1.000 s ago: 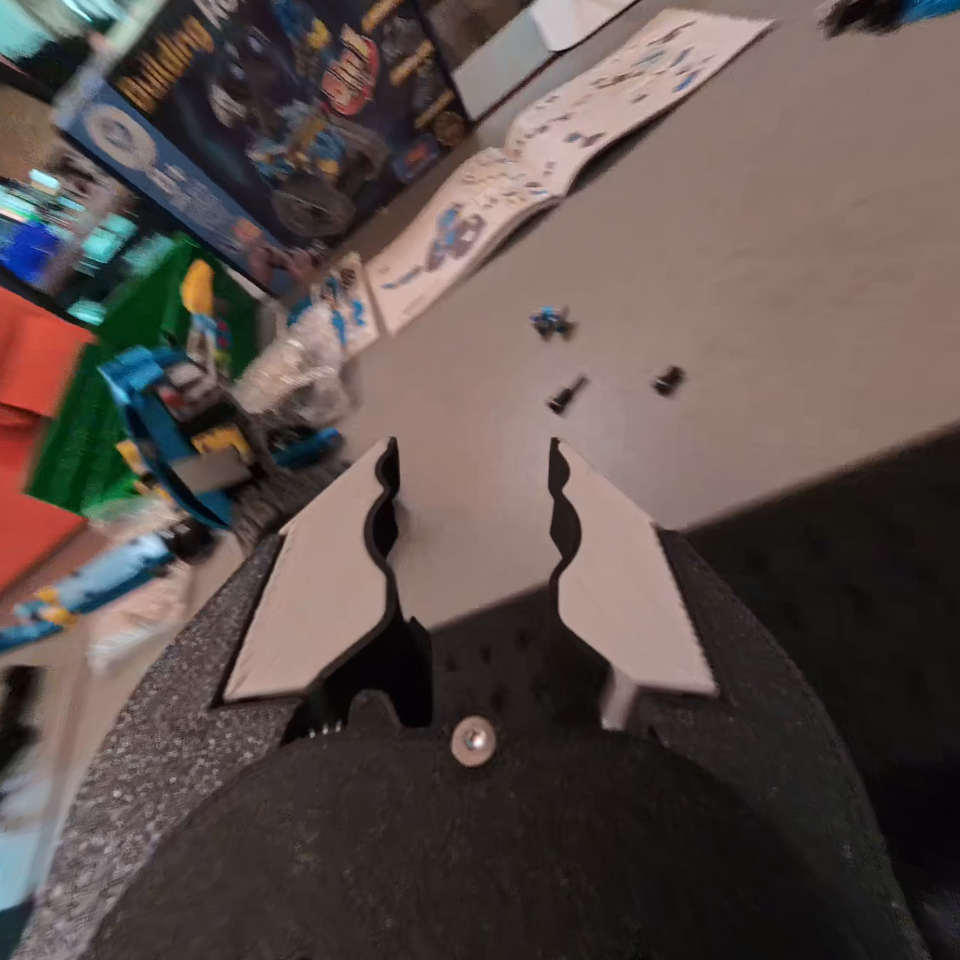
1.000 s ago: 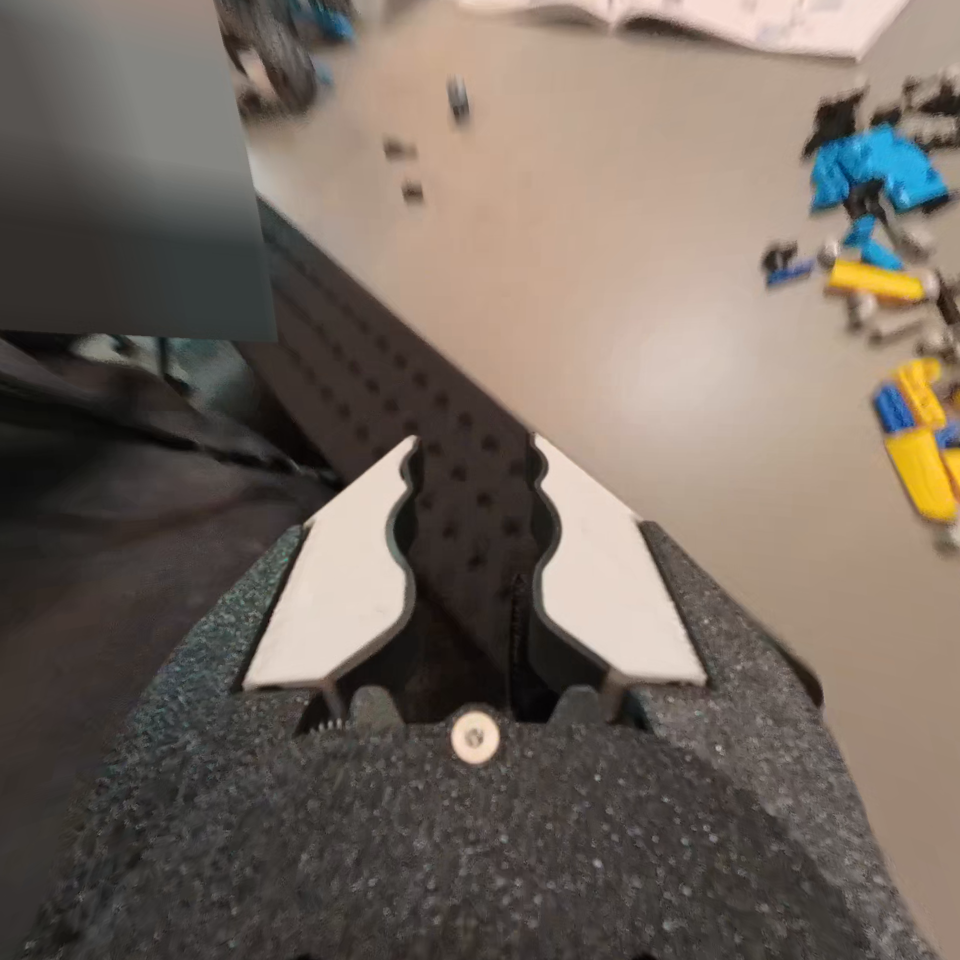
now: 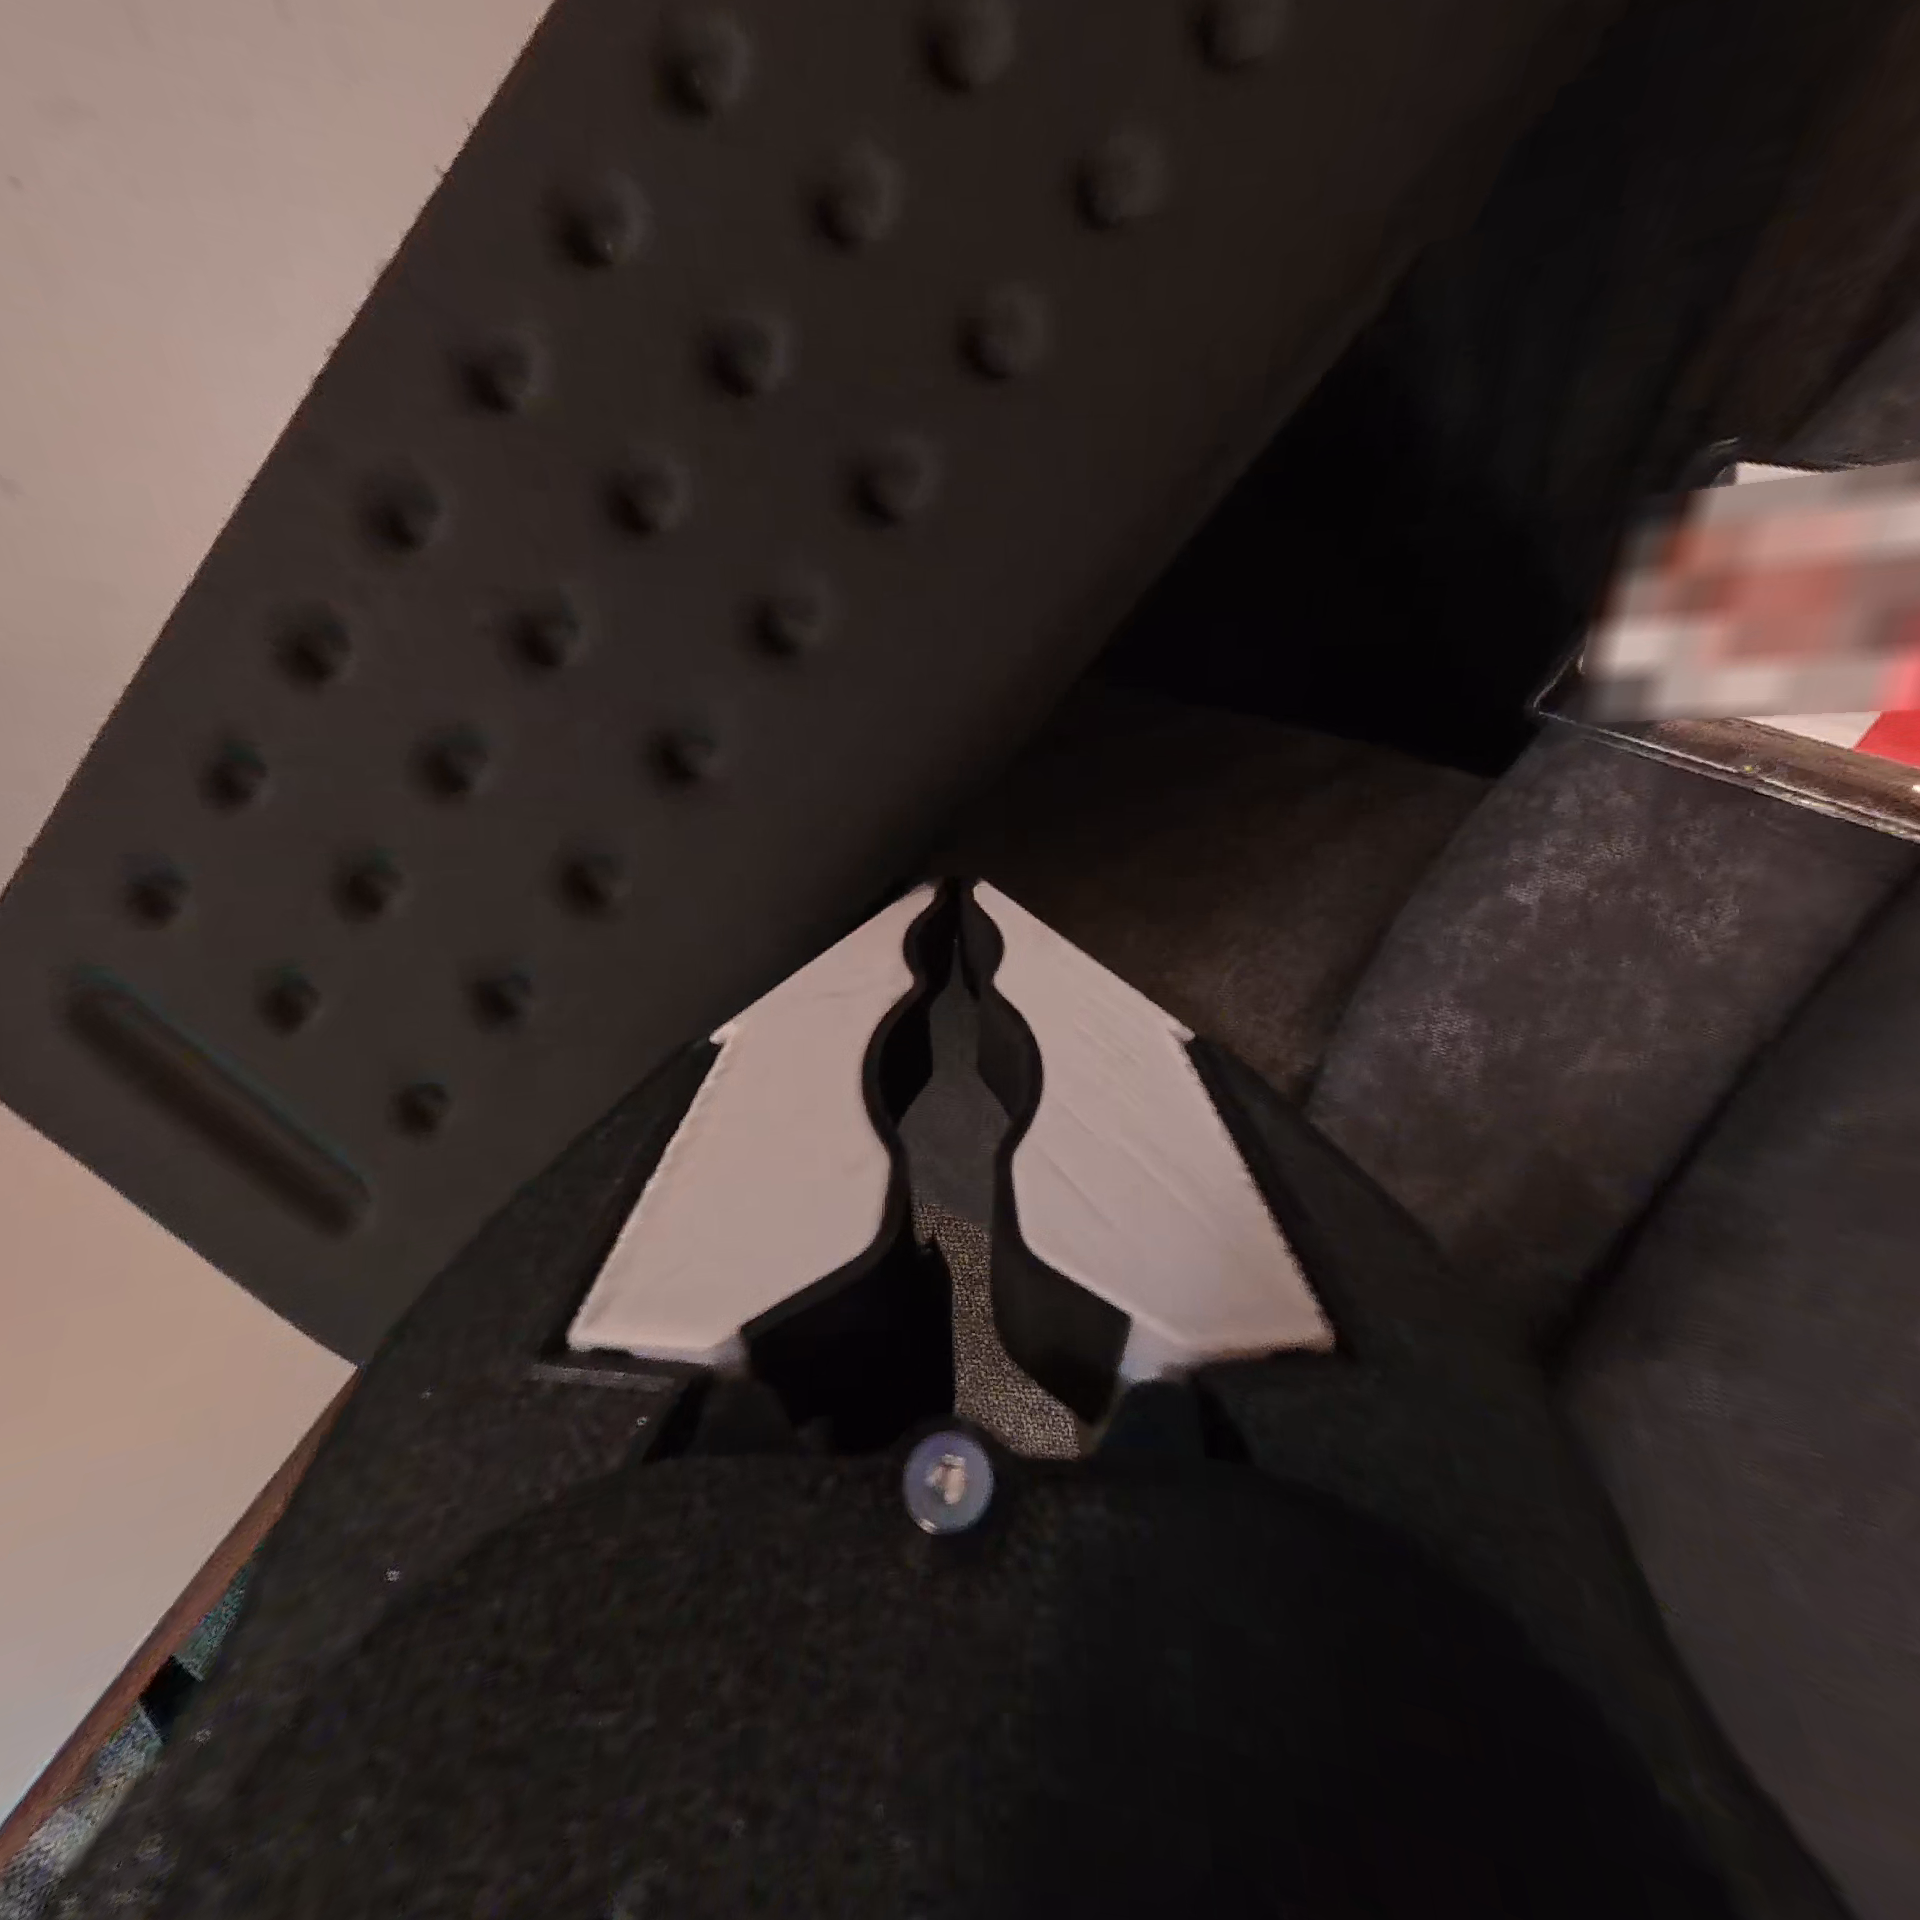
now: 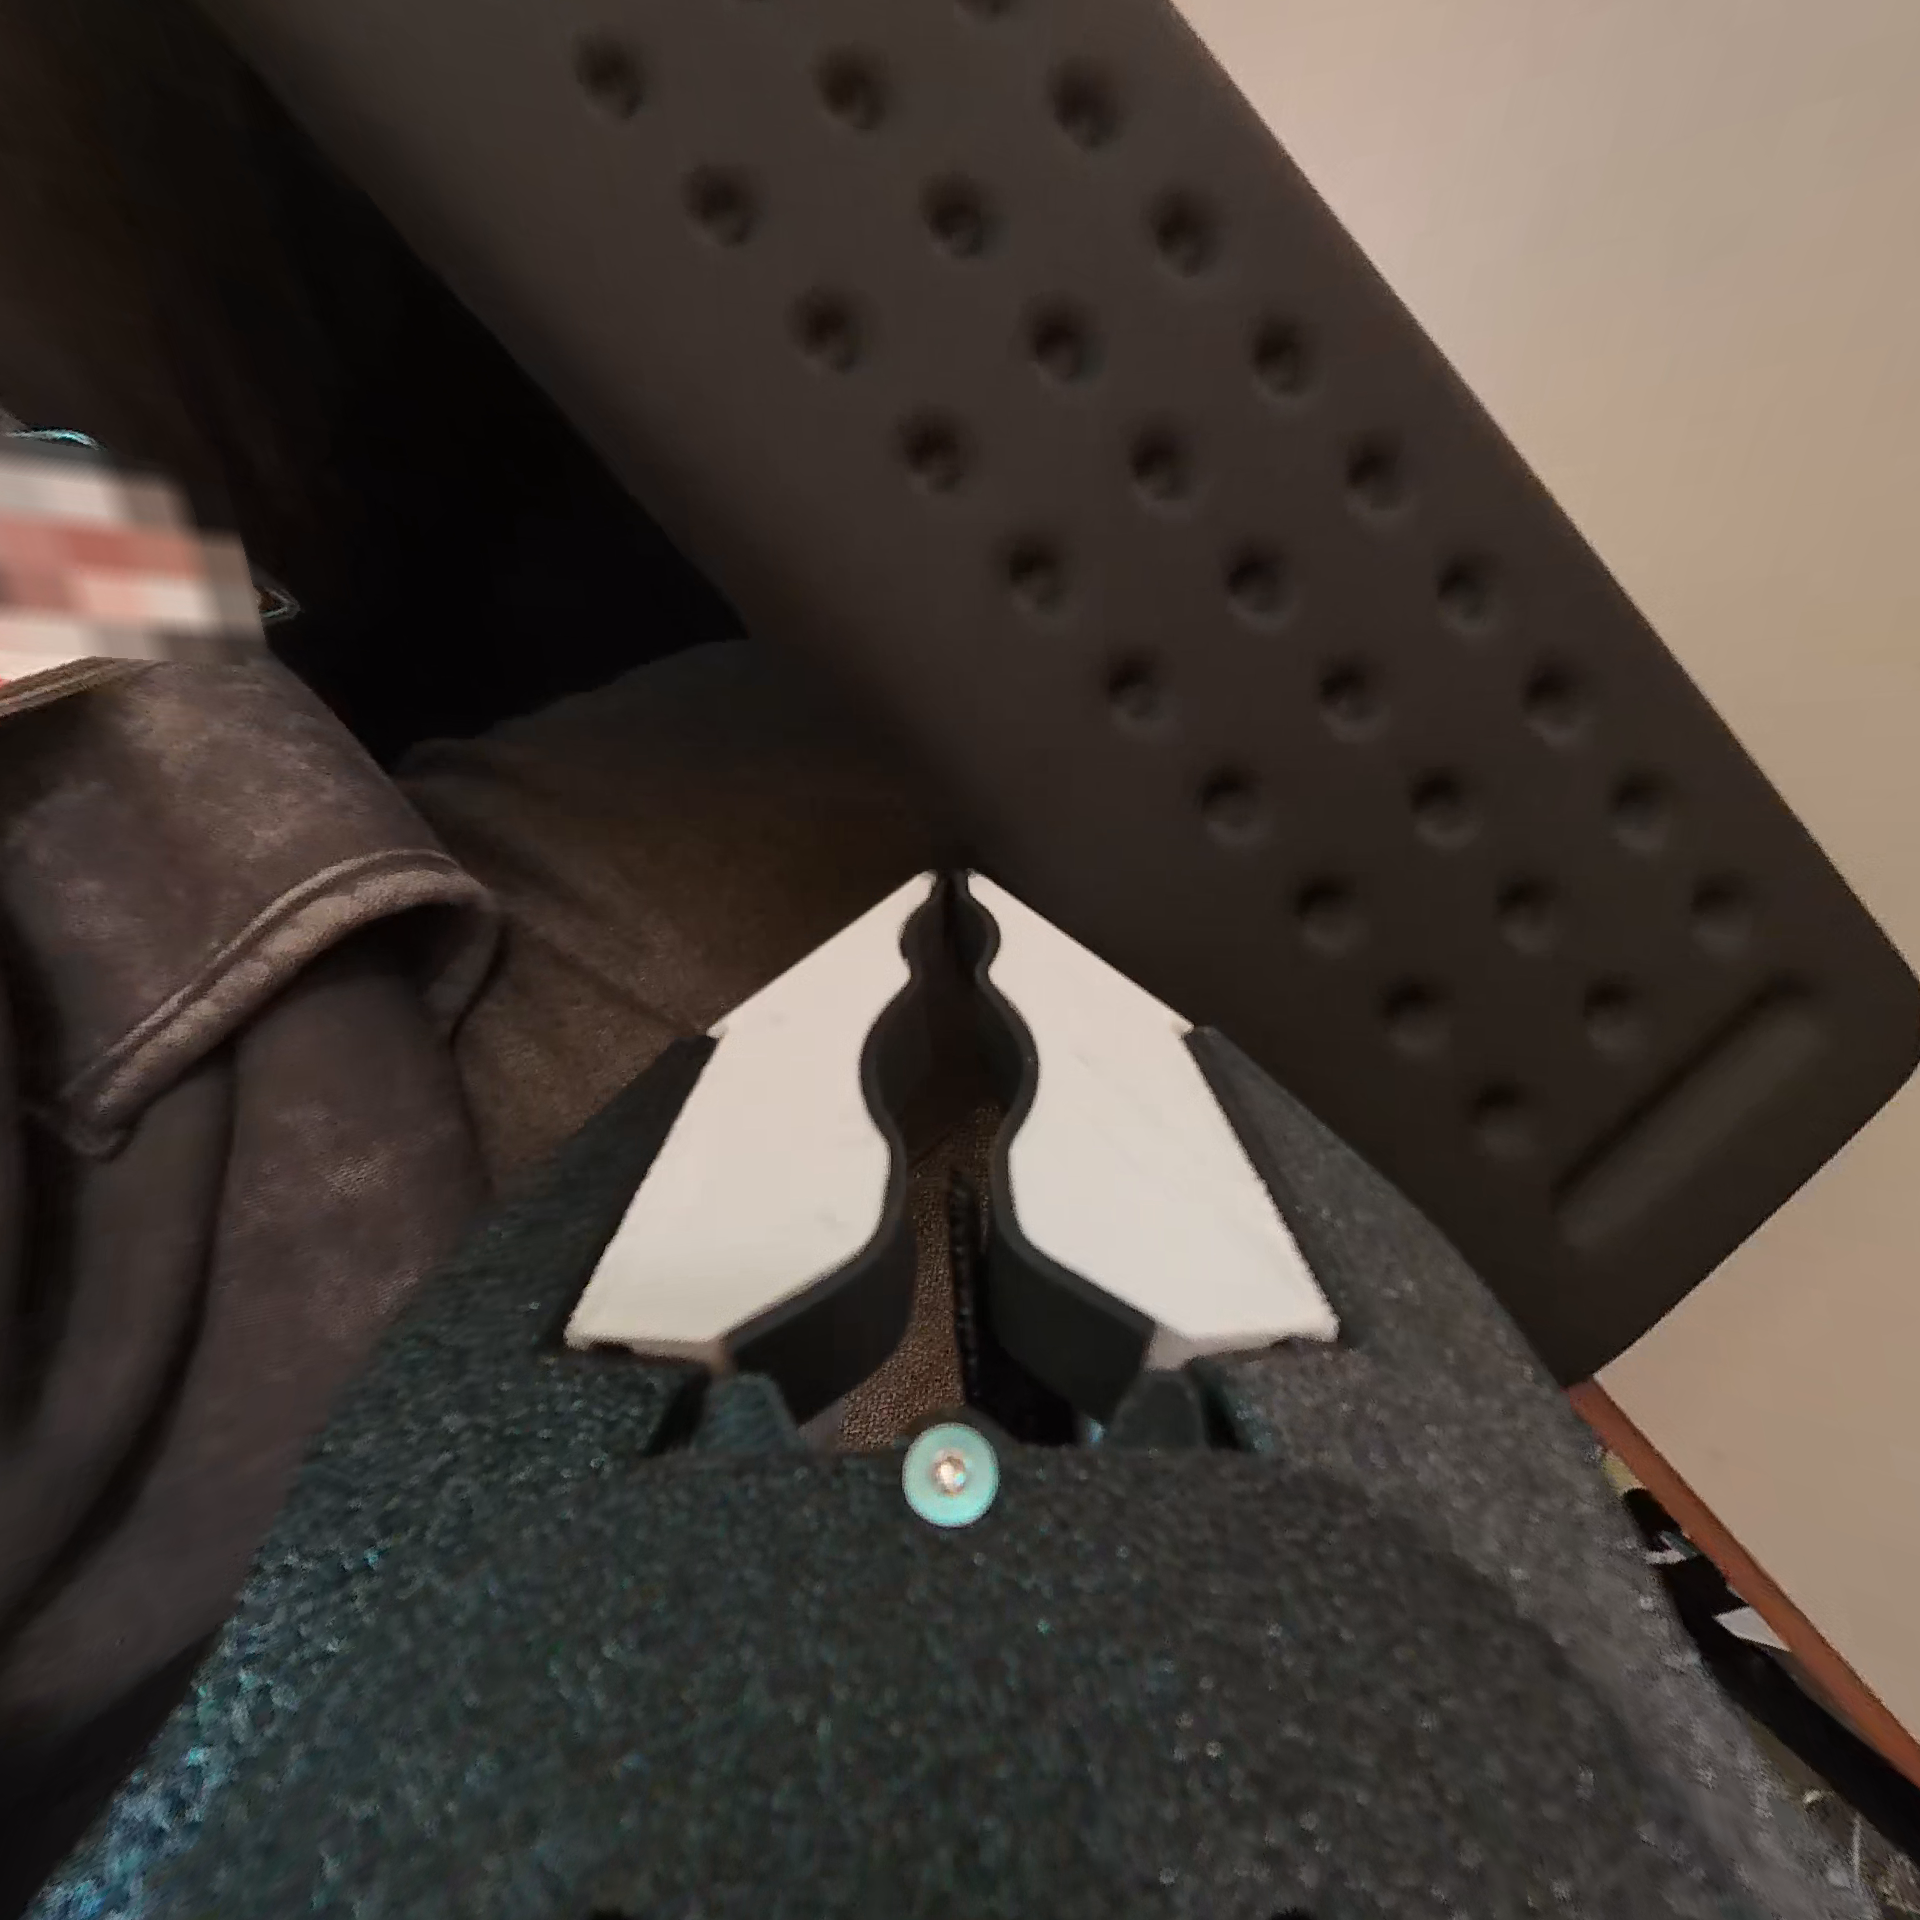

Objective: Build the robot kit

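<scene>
Our left gripper [image 3: 956, 902] is closed, tips meeting, holding nothing; our right gripper [image 4: 954, 885] likewise. Both hang over dark clothing [image 3: 1558, 987] at the near edge of a black dimpled mat [image 4: 1195, 468] on the tabletop [image 4: 1714, 312].

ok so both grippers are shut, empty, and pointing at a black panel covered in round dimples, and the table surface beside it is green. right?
Not quite: the table surface beside the black dimpled panel is a pale beige, not green, as both wrist views show. The rest holds: the left gripper and the right gripper are shut with nothing between the fingertips.
</scene>
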Available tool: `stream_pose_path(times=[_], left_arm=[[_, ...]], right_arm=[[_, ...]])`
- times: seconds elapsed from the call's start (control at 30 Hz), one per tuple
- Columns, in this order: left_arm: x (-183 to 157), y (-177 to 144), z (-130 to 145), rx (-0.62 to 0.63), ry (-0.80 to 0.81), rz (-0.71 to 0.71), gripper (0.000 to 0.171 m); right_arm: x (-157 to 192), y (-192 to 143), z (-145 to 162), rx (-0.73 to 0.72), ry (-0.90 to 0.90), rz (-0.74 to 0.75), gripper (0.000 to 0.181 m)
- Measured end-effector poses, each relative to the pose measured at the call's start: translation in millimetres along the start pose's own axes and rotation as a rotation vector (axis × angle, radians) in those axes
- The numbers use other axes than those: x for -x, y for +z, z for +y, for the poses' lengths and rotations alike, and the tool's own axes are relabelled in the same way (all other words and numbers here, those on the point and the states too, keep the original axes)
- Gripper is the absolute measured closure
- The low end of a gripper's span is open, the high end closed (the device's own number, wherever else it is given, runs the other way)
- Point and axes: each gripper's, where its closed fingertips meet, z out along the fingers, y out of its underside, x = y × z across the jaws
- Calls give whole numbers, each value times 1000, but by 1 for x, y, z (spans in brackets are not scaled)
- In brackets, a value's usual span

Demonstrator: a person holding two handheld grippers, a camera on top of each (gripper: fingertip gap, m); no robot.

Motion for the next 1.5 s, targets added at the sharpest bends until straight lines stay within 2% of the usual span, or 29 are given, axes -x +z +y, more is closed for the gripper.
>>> stream_pose_path(times=[0.1, 0.17, 0.27, 0.33, 0.4, 0.5, 0.6, 0.67, 0.73, 0.8, 0.87, 0.97, 1.07, 1.13, 1.2, 1.27, 1.4, 1.5], left_arm=[[-6, -5, -2, -15, 4, -9, 171], [-19, -19, -15, -87, 7, 23, 171], [-21, -52, -58, -272, 14, 10, 146], [-8, -70, -94, -394, -7, -28, 140], [3, -77, -129, -486, -29, -9, 127], [31, -69, -173, -532, -51, 32, 126], [73, -63, -234, -631, -109, 121, 127], [95, -59, -276, -690, -174, 226, 126], [105, -53, -300, -738, -210, 353, 129], [120, -41, -307, -815, -262, 359, 141], [120, -32, -303, -855, -242, 347, 145], [122, -19, -293, -889, -170, 183, 139], [125, -21, -290, -970, -143, 33, 136], [120, -24, -289, -1000, -24, -34, 136], [117, -13, -286, -977, 63, -113, 136], [112, -8, -286, -947, 115, -169, 136], [111, -16, -285, -996, 189, -329, 136], [105, -12, -284, -972, 201, -303, 135]], right_arm=[[7, -4, 3, 16, -22, -19, 181], [19, -16, -5, -27, -54, -63, 181], [9, -52, -41, -220, -103, 14, 178], [-15, -81, -77, -375, -82, 106, 176], [-46, -104, -115, -504, -1, 147, 168], [-111, -113, -158, -549, 110, 210, 157], [-194, -99, -198, -491, 169, 273, 148], [-252, -87, -234, -466, 194, 310, 148], [-307, -70, -266, -452, 239, 348, 149], [-346, -45, -285, -434, 292, 370, 149], [-372, -15, -281, -383, 353, 414, 149], [-387, 26, -261, -340, 426, 442, 149], [-385, 59, -240, -180, 500, 344, 137], [-392, 71, -227, -106, 504, 369, 144], [-393, 82, -220, -65, 522, 355, 151], [-396, 85, -219, -60, 540, 349, 151], [-395, 85, -213, -19, 575, 336, 160], [-401, 87, -204, 42, 563, 390, 169]])
